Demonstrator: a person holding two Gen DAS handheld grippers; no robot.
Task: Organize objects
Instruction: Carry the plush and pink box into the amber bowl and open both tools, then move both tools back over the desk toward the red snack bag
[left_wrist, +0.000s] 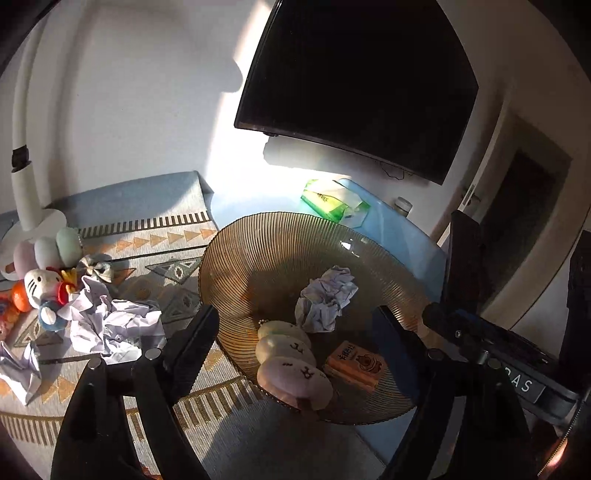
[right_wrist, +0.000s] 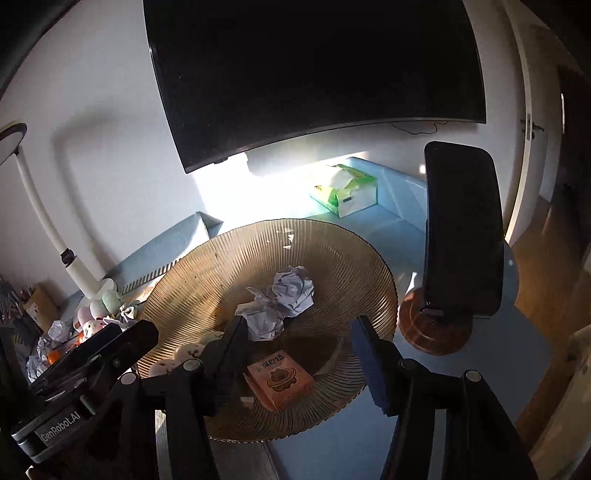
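Note:
A ribbed amber glass bowl (left_wrist: 258, 258) (right_wrist: 343, 258) sits on the table. In it lie a crumpled paper ball (left_wrist: 325, 299) (right_wrist: 284, 299), a string of pastel egg-shaped plush toys (left_wrist: 291, 362) (right_wrist: 184, 354) and a small orange box (left_wrist: 356, 363) (right_wrist: 282, 380). My left gripper (left_wrist: 299, 325) is open and empty above the bowl's near side. My right gripper (right_wrist: 299, 332) is open and empty above the orange box; it also shows in the left wrist view (left_wrist: 517, 332). Loose crumpled papers (left_wrist: 110, 321) and small plush toys (left_wrist: 40, 284) lie on the patterned cloth (left_wrist: 166, 236) to the left.
A dark TV (left_wrist: 362, 74) hangs on the wall behind. A green tissue pack (left_wrist: 332, 201) (right_wrist: 347, 192) lies on the blue table top (right_wrist: 399, 206). A phone on a round wooden stand (right_wrist: 461, 236) stands right of the bowl. A white desk lamp (left_wrist: 22, 155) stands far left.

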